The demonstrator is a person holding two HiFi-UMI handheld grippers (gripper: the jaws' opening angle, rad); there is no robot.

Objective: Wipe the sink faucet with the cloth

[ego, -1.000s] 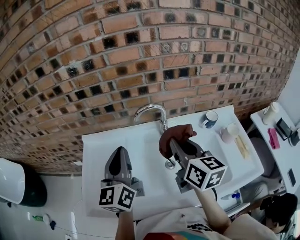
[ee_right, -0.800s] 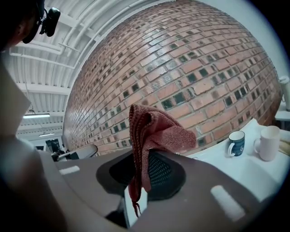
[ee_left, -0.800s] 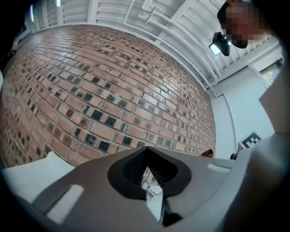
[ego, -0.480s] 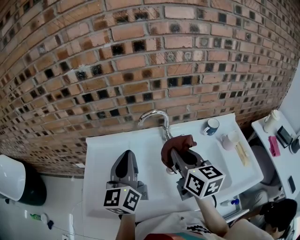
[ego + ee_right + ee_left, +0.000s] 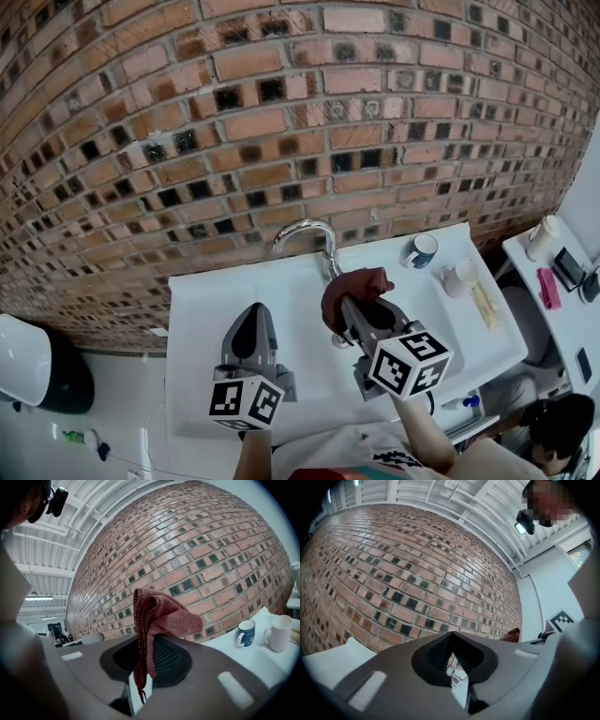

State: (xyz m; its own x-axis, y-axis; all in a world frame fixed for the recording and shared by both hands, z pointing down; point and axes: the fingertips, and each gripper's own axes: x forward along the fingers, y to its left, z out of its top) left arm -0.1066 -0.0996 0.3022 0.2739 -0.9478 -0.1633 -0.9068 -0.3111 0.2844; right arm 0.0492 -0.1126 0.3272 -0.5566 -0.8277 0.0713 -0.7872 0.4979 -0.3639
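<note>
Between the jaws of my right gripper [image 5: 347, 302], clamped tight: the reddish cloth [image 5: 356, 284], bunched just beside the chrome faucet [image 5: 302, 230] (contact unclear). Left gripper [image 5: 253, 315] pressed together, empty, over the white sink [image 5: 202, 300]. Blue mug [image 5: 421, 249] farther right.

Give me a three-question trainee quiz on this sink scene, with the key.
1. True or false: the left gripper holds the cloth.
2. In the head view, where does the blue mug stand? A) right of the faucet B) left of it C) held in a gripper
3. Fill in: the ____ gripper's jaws are shut on the cloth.
Key: 1 false; 2 A; 3 right gripper.
</note>
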